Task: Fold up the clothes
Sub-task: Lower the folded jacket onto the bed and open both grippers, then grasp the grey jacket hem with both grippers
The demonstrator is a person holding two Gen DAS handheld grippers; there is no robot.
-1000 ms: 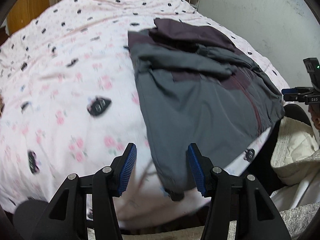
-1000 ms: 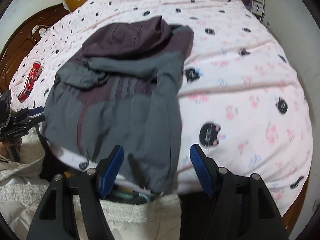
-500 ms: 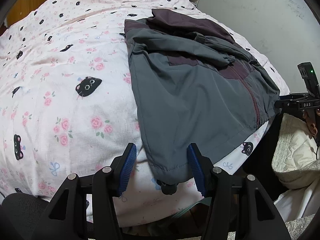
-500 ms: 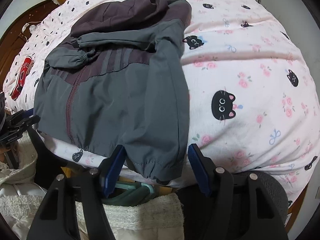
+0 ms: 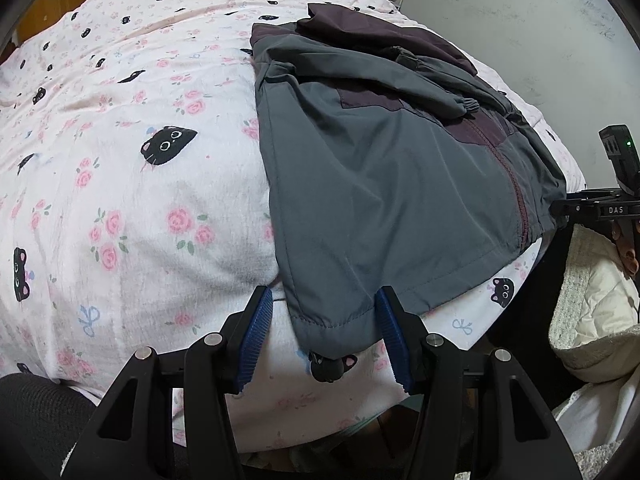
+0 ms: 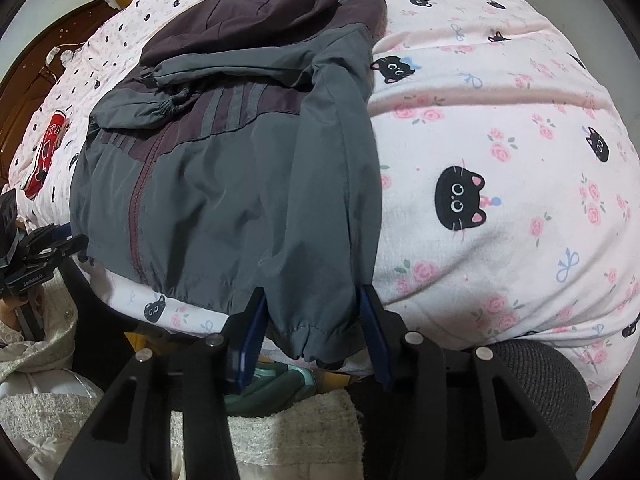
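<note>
Gripping both hem corners evenly matters most now. Starting at the left corner of the grey-and-maroon zip-front windbreaker jacket (image 5: pixel 392 184), spread on the pink cat-and-rose printed bedspread (image 5: pixel 132 200) with its hem at the near bed edge: left gripper (image 5: pixel 324 334) standing half open around that corner, blue pads not yet pressing, so close squarely above the stitched hem. Moving rightward to the jacket's right corner: right gripper (image 6: pixel 310 338), jaws just closing around the hanging cuffed corner, contact uncertain; pinch fully, then lift both together.
</note>
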